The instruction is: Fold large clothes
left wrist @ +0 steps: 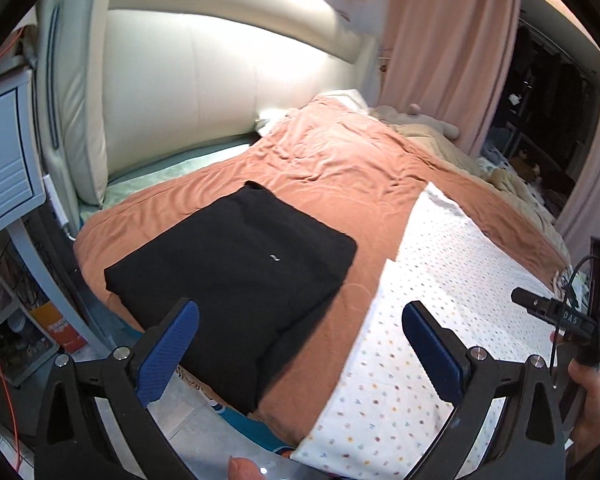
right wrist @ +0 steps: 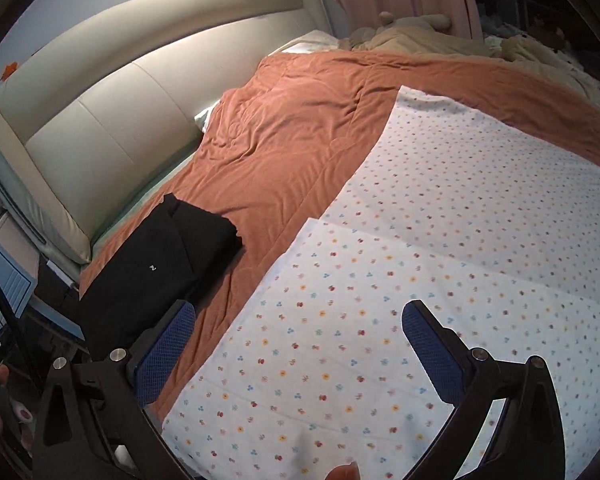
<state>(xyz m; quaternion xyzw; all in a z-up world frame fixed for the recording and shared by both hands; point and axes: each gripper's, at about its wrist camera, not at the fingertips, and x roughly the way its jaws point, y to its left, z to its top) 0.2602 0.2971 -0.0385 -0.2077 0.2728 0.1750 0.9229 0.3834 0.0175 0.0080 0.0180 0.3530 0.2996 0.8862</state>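
A black garment (left wrist: 236,276) lies folded in a flat rectangle on the orange blanket (left wrist: 332,160) near the bed's left corner; it also shows in the right wrist view (right wrist: 156,268). A white flower-print cloth (right wrist: 420,272) lies spread on the bed to its right, one layer folded over another; it also shows in the left wrist view (left wrist: 432,320). My left gripper (left wrist: 300,332) is open and empty, held above the garment's near edge. My right gripper (right wrist: 300,332) is open and empty above the print cloth.
A padded cream headboard (left wrist: 204,80) runs along the far side. A white bedside cabinet (left wrist: 4,160) stands at the left. Beige bedding (right wrist: 420,36) and pink curtains (left wrist: 440,40) are at the far end. The other gripper (left wrist: 560,320) shows at the right edge.
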